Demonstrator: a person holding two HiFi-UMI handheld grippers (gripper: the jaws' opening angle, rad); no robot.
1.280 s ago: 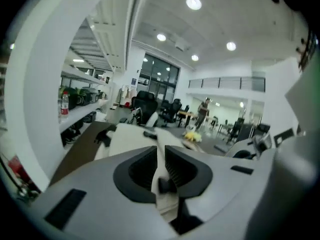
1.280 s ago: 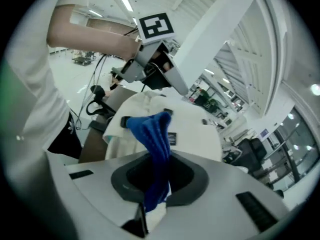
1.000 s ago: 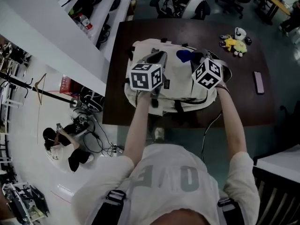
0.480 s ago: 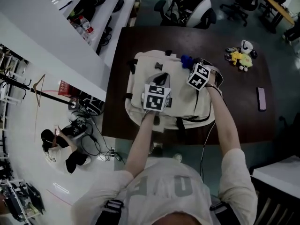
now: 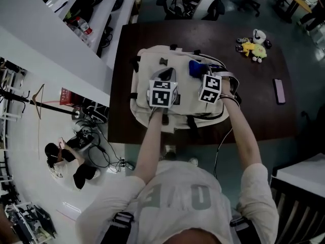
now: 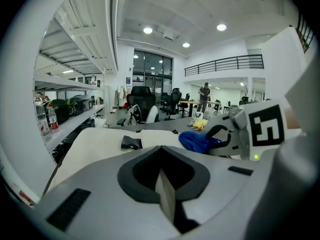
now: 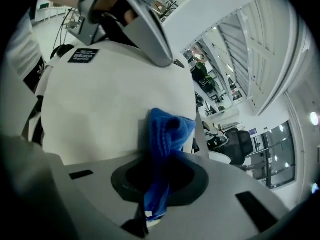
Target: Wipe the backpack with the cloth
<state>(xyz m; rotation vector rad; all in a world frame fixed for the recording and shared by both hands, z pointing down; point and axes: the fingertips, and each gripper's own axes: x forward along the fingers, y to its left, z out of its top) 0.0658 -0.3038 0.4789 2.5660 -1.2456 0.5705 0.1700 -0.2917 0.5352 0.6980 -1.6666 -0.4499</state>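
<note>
head view: cream backpack (image 5: 152, 65) lies flat on the dark table (image 5: 254, 100), near the person's edge, with both grippers down on it. blue cloth (image 5: 195, 67) sits on the upper right part of the pack, in front of the right gripper (image 5: 203, 78). left gripper (image 5: 166, 75) is on the pack's middle-left panel.

left gripper view: jaws are together, with a thin cream sliver pinched between them. it looks like a fold of the pack's fabric.

right gripper view: jaws are clamped on the cloth's lower end, and the bunched top sticks out and touches the pack's face.

handling, as a judgement:
- the cloth is light, soft and floppy, so only the part pressed down will wipe. the free bunch should be kept flat against the fabric, and a grip low on the wad, as here, looks fine.
- the backpack is soft-sided and probably light when empty. it is likely to wrinkle or slide on the smooth table under a stroke.
- a pinch of loose fabric may slip out. a strap, seam or handle would probably be a firmer hold.
- strokes should run away from the pinned spot.
</note>
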